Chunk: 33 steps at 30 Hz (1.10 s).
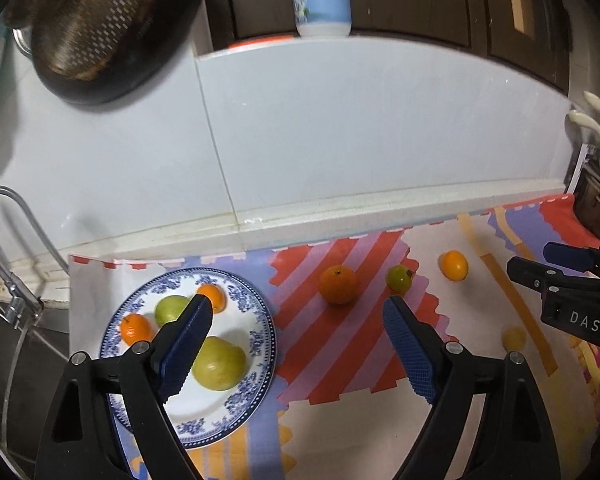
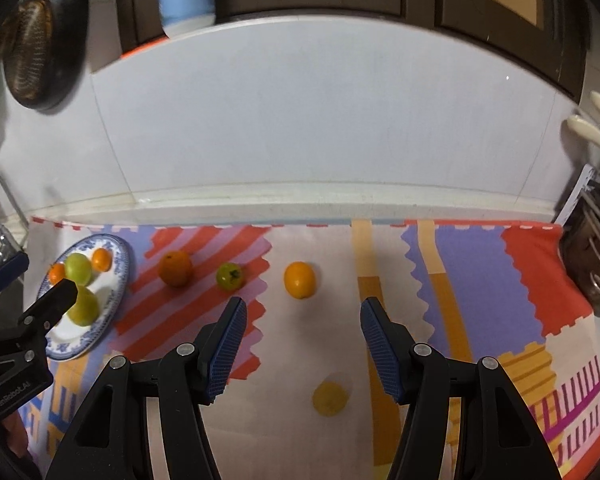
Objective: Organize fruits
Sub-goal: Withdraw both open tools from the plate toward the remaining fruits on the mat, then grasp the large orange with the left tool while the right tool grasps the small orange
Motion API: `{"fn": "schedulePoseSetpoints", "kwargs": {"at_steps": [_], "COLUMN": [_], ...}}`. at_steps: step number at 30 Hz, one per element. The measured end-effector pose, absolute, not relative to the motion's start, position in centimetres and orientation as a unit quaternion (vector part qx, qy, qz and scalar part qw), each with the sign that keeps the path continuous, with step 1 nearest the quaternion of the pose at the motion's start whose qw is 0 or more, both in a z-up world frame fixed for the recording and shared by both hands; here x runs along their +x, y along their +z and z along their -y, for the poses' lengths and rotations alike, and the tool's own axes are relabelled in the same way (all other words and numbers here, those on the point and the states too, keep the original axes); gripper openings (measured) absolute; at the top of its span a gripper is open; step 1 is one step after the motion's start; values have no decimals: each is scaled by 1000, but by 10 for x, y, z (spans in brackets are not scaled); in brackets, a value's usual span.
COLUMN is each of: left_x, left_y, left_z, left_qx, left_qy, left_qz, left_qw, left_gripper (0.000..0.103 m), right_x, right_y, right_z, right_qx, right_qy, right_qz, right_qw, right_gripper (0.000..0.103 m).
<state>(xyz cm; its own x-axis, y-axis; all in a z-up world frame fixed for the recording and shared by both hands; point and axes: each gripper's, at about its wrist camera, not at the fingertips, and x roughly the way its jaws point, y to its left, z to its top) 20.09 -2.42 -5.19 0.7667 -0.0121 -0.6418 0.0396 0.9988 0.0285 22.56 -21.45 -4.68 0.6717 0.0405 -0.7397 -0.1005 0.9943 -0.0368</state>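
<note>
Now the left gripper [image 1: 300,344] hangs wide open and empty at the right edge of the plate [image 1: 256,396], which holds four fruits; the right gripper [image 2: 302,348] gapes empty too. Near and between its fingers lies a yellow fruit [image 2: 330,399]; the orange [image 2: 175,268], green tomato [image 2: 229,276] and yellow-orange fruit [image 2: 299,280] lie farther off on the mat [image 2: 480,280].

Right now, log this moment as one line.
left gripper: open, over plate | right gripper: open, above yellow fruit | plate: four fruits | mat: four loose
</note>
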Motion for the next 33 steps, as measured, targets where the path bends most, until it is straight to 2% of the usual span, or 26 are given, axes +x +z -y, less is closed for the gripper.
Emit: {"fn": "schedulePoseSetpoints", "kwargs": {"at_steps": [22, 33], "left_x": [286, 309], "left_y": [-111, -127], "left_z": [40, 41], "left_qx": [25, 7], "left_qy": [-55, -65], "left_qz": [-413, -435], "left_qw": [909, 898], "left_gripper": [87, 76], "right_x": [300, 321], "right_y": [-107, -121], "right_z": [218, 215], "right_qx": [-33, -25], "right_qy": [49, 51], "right_qz": [-476, -491], "right_qw": [878, 869], "right_gripper": [60, 60]}}
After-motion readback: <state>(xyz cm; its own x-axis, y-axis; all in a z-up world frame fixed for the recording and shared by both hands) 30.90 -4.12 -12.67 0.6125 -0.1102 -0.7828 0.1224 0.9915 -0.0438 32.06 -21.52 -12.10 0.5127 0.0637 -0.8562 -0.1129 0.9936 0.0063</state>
